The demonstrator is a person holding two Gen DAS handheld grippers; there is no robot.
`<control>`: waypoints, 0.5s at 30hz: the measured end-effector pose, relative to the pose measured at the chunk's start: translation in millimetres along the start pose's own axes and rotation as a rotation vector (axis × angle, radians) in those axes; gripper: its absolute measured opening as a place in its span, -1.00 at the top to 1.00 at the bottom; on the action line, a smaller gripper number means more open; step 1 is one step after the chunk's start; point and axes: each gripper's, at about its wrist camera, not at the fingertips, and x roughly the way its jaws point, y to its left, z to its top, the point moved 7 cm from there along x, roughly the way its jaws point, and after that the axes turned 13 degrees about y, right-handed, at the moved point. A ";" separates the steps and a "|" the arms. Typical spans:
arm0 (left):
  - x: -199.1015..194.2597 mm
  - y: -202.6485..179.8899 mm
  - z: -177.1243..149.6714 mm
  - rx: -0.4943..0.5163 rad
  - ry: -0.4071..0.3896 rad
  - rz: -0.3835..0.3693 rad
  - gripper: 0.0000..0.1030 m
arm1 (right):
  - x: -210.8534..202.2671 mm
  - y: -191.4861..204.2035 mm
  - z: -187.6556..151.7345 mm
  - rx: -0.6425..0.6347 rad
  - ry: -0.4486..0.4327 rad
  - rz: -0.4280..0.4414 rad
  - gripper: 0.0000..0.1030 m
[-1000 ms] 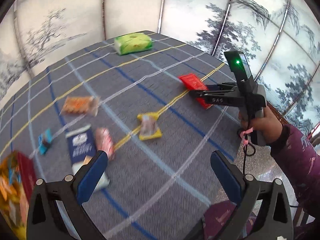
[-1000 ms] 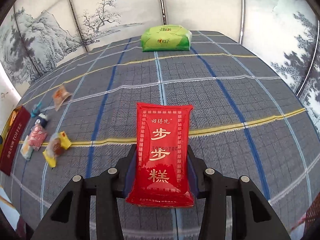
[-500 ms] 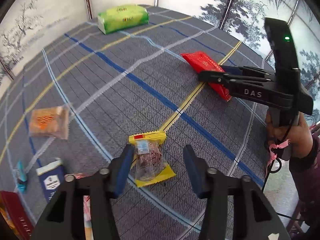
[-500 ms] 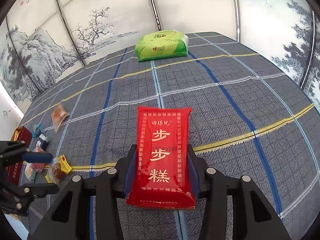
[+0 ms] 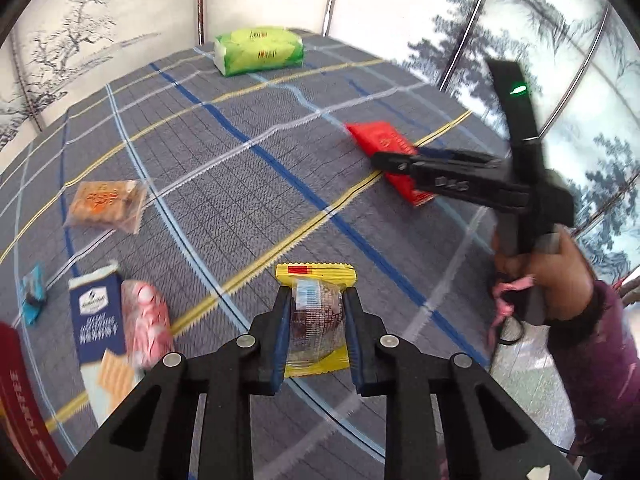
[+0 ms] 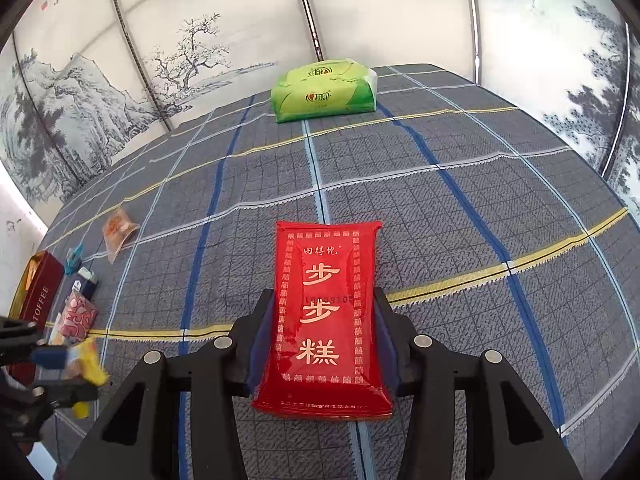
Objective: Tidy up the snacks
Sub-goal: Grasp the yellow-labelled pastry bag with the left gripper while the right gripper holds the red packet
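The left tongs (image 5: 316, 320) are clamping the yellow-wrapped snack (image 5: 316, 312) while the right tongs (image 6: 324, 332) are clamping the red cake packet (image 6: 324, 312) above the bench (image 6: 480, 184).

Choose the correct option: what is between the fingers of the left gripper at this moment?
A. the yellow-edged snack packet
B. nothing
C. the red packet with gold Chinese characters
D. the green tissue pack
A: in the left wrist view the left gripper has both fingers pressed against the sides of the yellow-edged snack packet.
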 end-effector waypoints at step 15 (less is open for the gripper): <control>-113.1 64.9 -86.3 -0.218 -0.164 0.053 0.57 | 4.9 11.2 -0.1 -0.078 0.026 -0.147 0.08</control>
